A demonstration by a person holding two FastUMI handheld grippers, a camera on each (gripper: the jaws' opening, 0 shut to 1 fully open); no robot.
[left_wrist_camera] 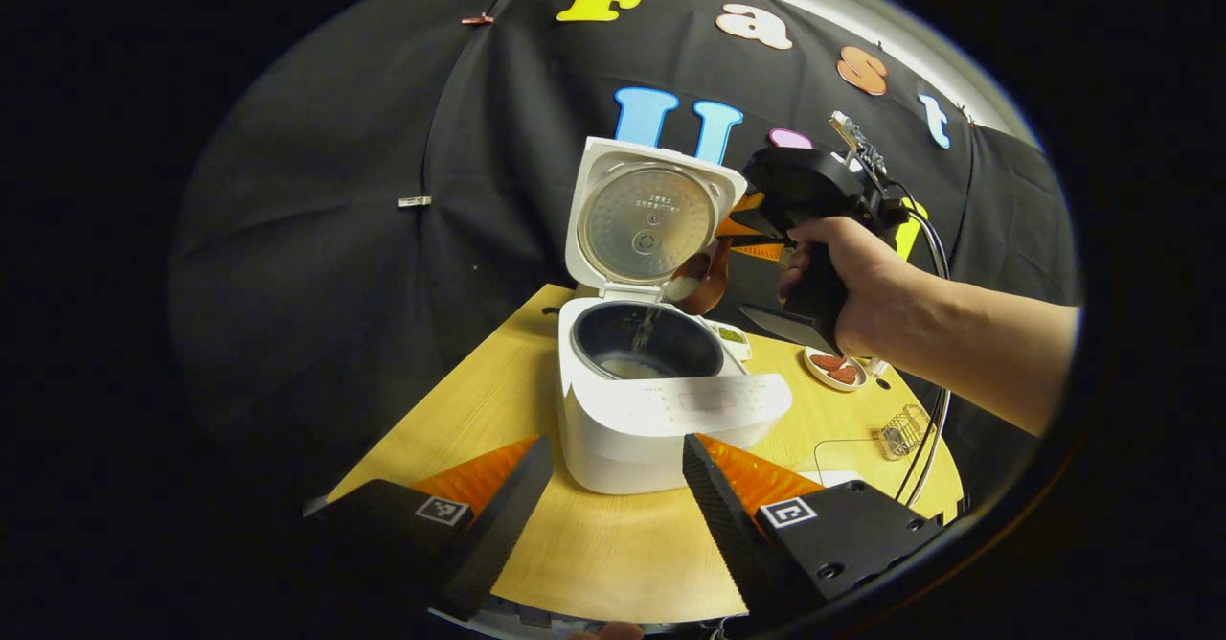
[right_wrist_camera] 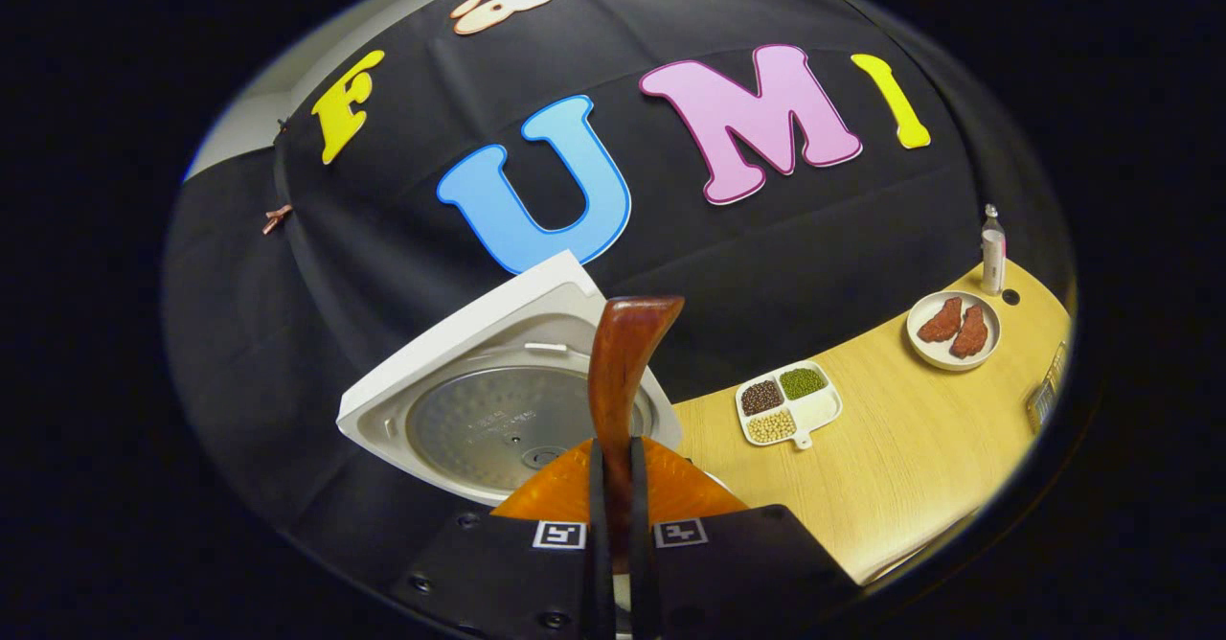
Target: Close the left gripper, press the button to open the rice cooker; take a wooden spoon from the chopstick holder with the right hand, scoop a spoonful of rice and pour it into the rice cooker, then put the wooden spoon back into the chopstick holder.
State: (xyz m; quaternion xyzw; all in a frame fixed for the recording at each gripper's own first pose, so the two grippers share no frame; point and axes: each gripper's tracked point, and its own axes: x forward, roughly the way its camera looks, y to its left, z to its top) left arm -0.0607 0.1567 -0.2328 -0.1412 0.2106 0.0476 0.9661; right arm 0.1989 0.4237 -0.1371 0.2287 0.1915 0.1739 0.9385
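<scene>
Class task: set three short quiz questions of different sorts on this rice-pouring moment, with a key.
1. True or false: the rice cooker's lid is shut.
2. Multiple choice: what does the right gripper hold? A) a bottle B) the wooden spoon C) a plate
3. Fill in: the left gripper hangs in front of the cooker with its fingers ____.

Key:
1. False; the lid stands raised.
2. B; both fingers press on its handle, and rice falls into the pot.
3. Open, holding nothing.
</scene>
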